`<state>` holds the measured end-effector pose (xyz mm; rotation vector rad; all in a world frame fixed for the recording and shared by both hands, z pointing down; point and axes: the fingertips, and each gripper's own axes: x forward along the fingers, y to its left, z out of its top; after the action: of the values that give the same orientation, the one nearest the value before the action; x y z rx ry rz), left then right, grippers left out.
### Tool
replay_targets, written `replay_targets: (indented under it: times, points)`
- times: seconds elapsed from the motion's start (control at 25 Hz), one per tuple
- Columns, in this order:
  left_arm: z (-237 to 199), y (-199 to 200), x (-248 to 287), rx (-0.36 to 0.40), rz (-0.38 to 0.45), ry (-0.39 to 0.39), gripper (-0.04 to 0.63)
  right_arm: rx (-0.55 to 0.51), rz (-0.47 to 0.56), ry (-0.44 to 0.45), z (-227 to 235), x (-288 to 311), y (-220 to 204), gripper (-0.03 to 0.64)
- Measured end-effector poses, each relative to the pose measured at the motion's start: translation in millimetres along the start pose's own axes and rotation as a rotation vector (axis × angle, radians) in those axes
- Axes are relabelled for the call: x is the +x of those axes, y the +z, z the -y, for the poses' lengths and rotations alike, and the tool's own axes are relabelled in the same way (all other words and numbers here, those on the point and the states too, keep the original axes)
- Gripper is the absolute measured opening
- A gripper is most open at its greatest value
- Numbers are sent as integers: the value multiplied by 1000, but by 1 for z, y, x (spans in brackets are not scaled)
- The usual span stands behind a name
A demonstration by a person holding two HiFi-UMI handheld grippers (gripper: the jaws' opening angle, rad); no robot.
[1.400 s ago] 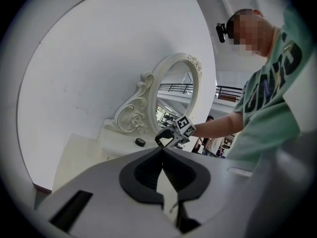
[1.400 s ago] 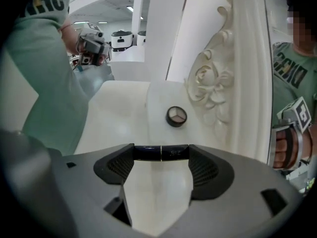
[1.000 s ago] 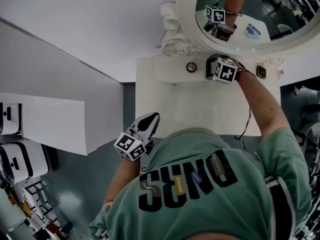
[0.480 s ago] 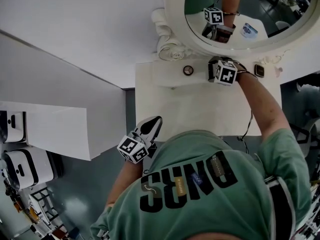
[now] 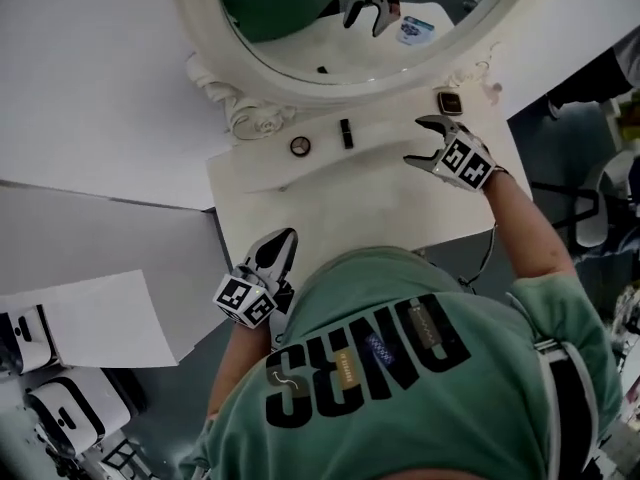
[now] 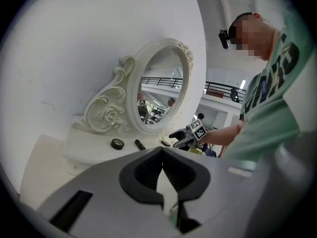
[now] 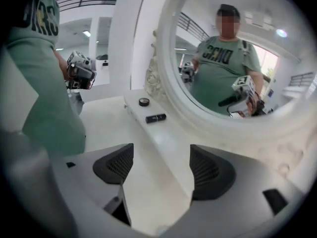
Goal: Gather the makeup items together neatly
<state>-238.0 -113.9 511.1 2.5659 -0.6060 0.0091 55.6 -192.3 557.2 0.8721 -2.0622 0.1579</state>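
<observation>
The mirror (image 5: pixel 340 38) glass is glossy; its carved white frame (image 5: pixel 245 118) looks painted, with a soft sheen. Below the mirror, the worktop (image 5: pixel 350 208) is smooth matt white and the lipstick (image 5: pixel 346 133) is shiny black plastic. The left tool (image 5: pixel 283 238) and right tool (image 5: pixel 421 140) are matt grey plastic with ribbed black pads (image 7: pixel 209 175). The shirt (image 5: pixel 400 368) is green cloth.

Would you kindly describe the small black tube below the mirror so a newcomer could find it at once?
Start at the big oval mirror in its carved white frame; a narrow white ledge runs along its foot. Three small things lie there, and the tube is the middle one, between a round pot and a square case. It alone is long and thin.
</observation>
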Motion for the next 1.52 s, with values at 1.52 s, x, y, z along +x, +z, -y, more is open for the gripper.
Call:
replay_targets:
  times: [1.52]
  points:
    - [107, -8, 195, -30, -17, -74, 9, 597, -24, -17, 29, -55, -237, 101]
